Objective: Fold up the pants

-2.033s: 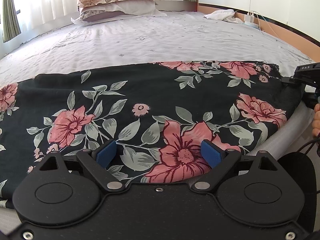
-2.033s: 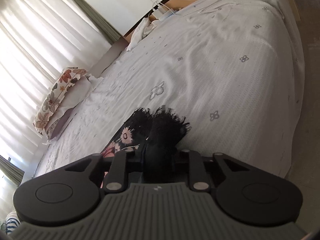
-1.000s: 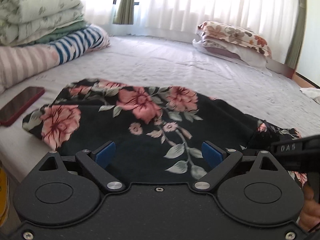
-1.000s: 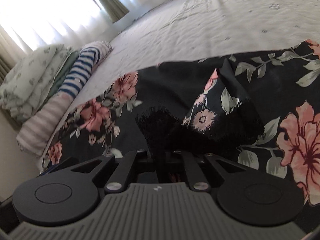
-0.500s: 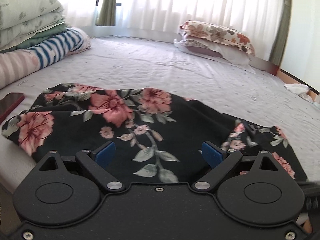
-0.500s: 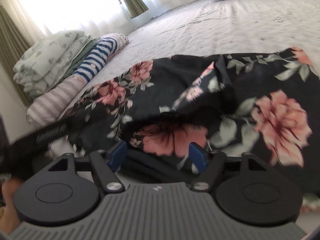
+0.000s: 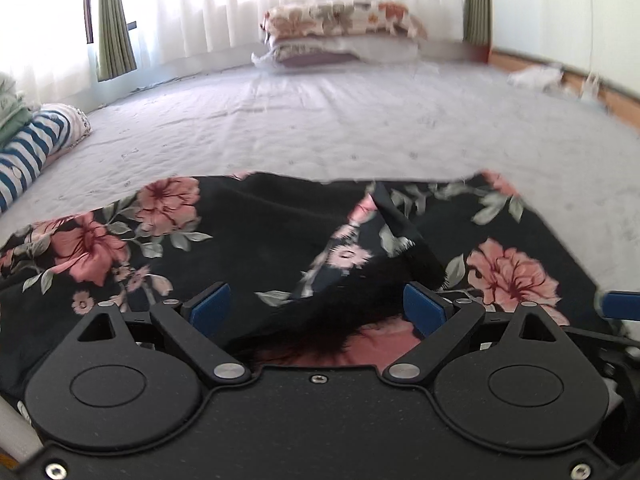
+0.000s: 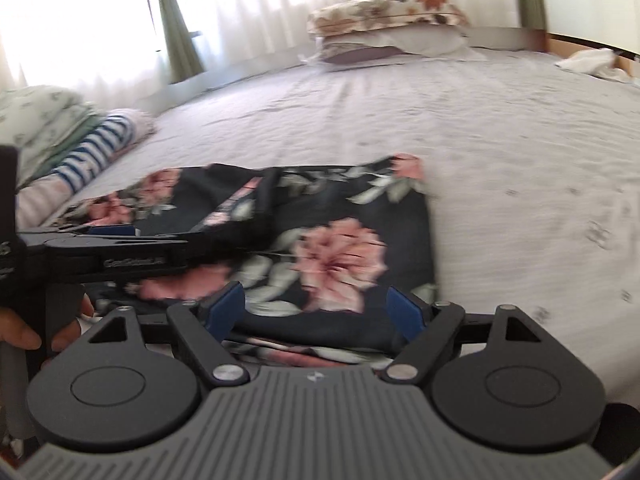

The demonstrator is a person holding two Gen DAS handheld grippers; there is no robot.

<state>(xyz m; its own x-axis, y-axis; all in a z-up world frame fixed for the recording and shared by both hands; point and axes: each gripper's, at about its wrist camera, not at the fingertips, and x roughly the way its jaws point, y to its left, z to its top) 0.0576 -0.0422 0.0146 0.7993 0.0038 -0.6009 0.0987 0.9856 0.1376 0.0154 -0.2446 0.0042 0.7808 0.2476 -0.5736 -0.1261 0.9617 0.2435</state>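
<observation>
The black pants with pink flowers [image 7: 248,236] lie folded over on the near edge of the bed. They also show in the right wrist view [image 8: 340,248]. A fringed hem lies on top near the front. My left gripper [image 7: 316,308] is open and empty, its blue pads just above the near edge of the pants. My right gripper [image 8: 316,306] is open and empty, low over the right part of the pants. The left gripper shows side-on in the right wrist view [image 8: 112,256], held in a hand.
The bed [image 7: 340,128] has a pale quilted cover. Stacked pillows [image 7: 340,32] lie at the far end by the curtains. Folded bedding and a striped cloth [image 8: 80,140] sit at the left. A white cloth [image 8: 592,62] lies at the far right edge.
My right gripper carried the fringed hem over onto the pants, let it go and opened. Both grippers have since swung to face the pillows, and the left one has come close over the fold.
</observation>
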